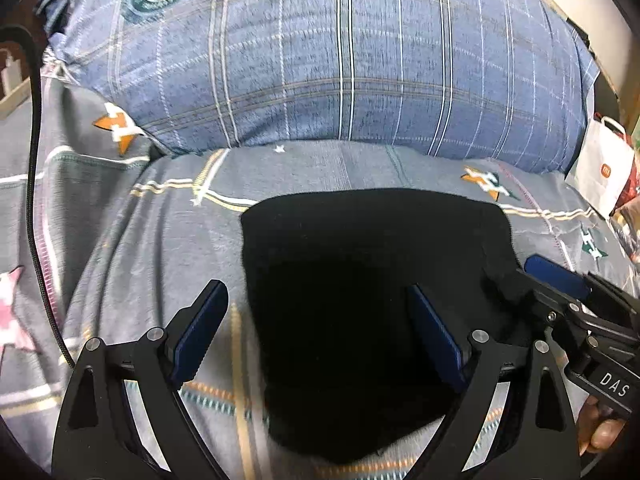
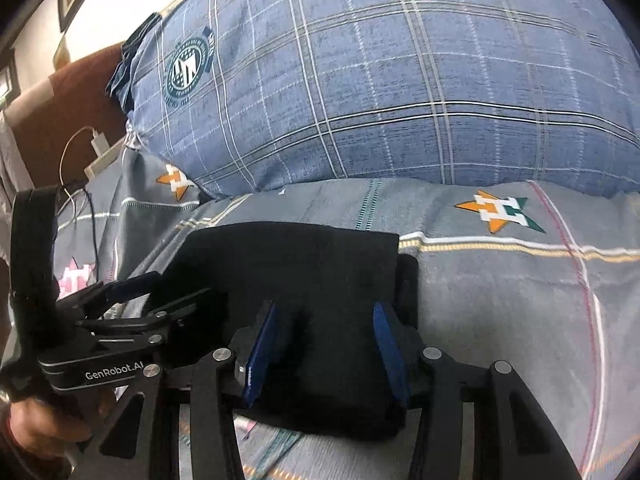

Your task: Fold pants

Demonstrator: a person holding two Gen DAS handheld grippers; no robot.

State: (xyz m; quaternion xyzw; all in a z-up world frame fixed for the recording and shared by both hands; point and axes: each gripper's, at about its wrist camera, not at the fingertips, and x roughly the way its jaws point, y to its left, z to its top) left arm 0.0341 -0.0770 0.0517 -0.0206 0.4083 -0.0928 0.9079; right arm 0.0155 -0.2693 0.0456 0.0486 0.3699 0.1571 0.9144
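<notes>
The black pants [image 1: 360, 280] lie folded into a compact rectangle on the grey bedspread [image 1: 160, 220], below the pillow. My left gripper [image 1: 316, 300] is open over their left part, one finger off the cloth on the left, the other above it. My right gripper [image 2: 324, 320] is open low over the right part of the pants [image 2: 296, 264], with cloth between the blue pads [image 2: 386, 344]. The right gripper also shows at the right edge of the left wrist view [image 1: 560, 280]. The left gripper shows at the left of the right wrist view [image 2: 132, 288].
A large blue plaid pillow [image 1: 340, 60] lies just behind the pants. A white paper bag [image 1: 600, 168] stands off the bed at the right. A black cable [image 1: 36, 200] runs along the left side. A charger and white cable [image 2: 96, 144] sit at the far left.
</notes>
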